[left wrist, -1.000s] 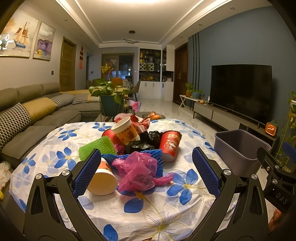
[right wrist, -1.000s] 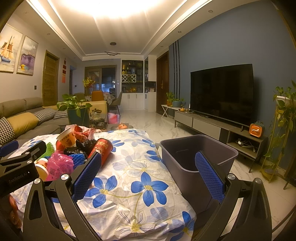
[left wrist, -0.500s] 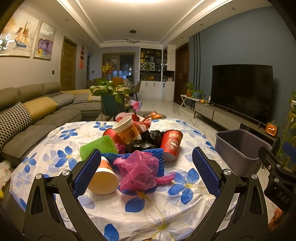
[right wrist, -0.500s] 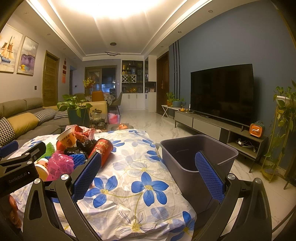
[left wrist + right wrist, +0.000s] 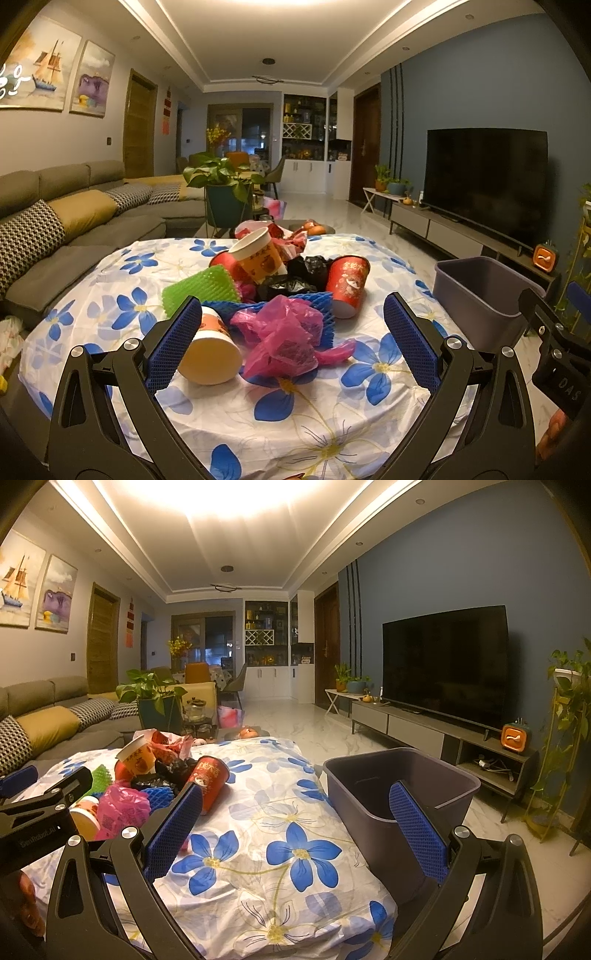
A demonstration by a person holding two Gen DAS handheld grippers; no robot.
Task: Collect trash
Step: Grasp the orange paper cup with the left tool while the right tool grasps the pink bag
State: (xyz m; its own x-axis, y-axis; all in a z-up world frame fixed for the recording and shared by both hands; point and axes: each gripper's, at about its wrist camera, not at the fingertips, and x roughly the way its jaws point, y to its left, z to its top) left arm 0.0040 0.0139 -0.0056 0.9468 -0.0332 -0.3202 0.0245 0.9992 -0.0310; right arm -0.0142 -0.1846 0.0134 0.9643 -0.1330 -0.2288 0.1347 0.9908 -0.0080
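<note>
Left gripper (image 5: 291, 339) spread wide, nothing between the ribbed blue pads. Trash pile sits on the bench (image 5: 332, 424) (floral cloth cover) straight ahead of it: crumpled pink plastic bag (image 5: 284, 339) nearest, a paper cup (image 5: 210, 350) on its side by the left pad, blue foam net (image 5: 317, 301) and green foam net (image 5: 201, 290) behind, red paper cup (image 5: 349, 284) tipped over, black plastic bag (image 5: 295, 277). Right gripper (image 5: 295, 825) also spread, empty; smooth grey plastic bin (image 5: 402, 790) just past its right pad, beside the bench edge.
</note>
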